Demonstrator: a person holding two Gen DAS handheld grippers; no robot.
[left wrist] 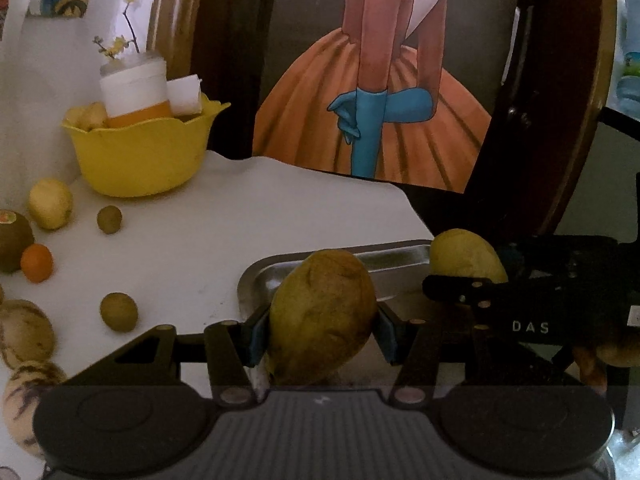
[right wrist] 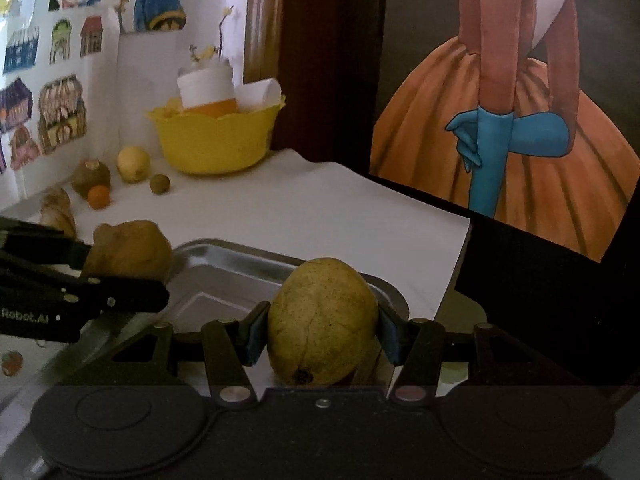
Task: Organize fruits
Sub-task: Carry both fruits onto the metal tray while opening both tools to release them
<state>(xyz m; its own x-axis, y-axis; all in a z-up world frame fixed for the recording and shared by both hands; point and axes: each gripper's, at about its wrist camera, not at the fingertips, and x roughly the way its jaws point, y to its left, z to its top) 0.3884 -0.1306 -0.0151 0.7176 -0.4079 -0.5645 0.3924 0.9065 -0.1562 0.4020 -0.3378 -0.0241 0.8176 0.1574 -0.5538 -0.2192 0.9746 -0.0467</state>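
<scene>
Both tongs clamped on fruit, left tongs (left wrist: 322,330) gripping a brownish mango (left wrist: 322,316), right tongs (right wrist: 322,330) a greener mango (right wrist: 322,320), probably bound for the steel tray (left wrist: 384,264) at twelve o'clock.

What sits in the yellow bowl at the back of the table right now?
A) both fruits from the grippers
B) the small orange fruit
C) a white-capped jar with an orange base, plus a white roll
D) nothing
C: the yellow bowl holds a white-capped jar and a white roll; the small orange fruit lies on the table outside it.
</scene>
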